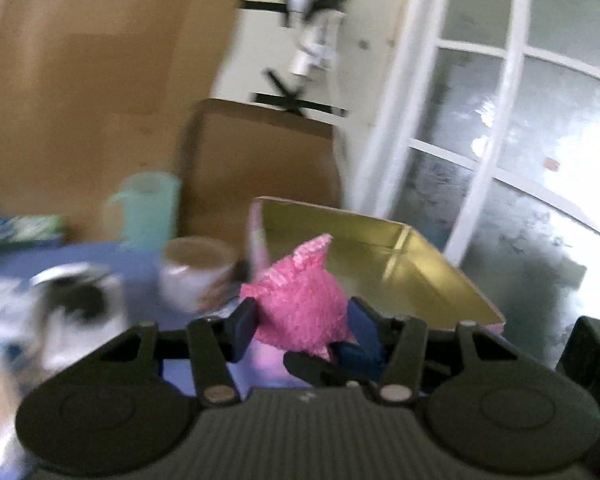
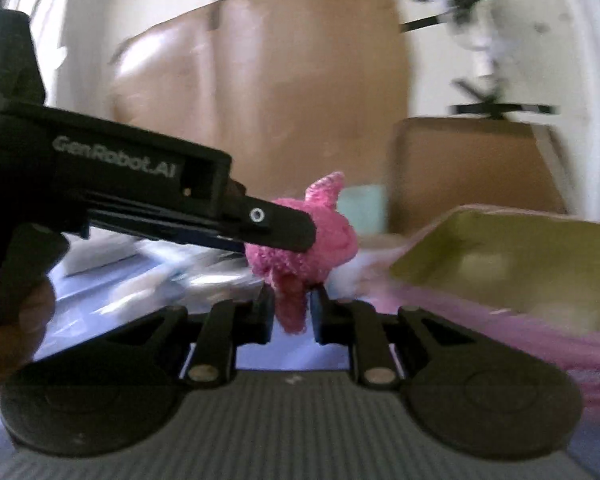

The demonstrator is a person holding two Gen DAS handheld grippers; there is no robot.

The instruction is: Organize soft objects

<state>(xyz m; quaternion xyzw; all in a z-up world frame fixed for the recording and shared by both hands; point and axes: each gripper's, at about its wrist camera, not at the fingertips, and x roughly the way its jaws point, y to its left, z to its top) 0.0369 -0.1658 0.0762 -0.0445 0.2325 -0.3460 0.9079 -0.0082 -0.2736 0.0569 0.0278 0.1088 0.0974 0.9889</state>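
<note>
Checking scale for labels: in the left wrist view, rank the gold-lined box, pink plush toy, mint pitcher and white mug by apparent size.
1. gold-lined box
2. pink plush toy, though nearness inflates it
3. mint pitcher and white mug: too alike and blurred to rank

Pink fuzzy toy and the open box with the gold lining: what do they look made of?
The pink fuzzy toy looks like knitted or plush yarn: nubbly, matte, loopy surface, limp dangling part. Both the left gripper and the right gripper pinch it. The open box with the gold lining looks like cardboard with glossy foil-like facing, given its sheen; blur leaves this uncertain.
</note>
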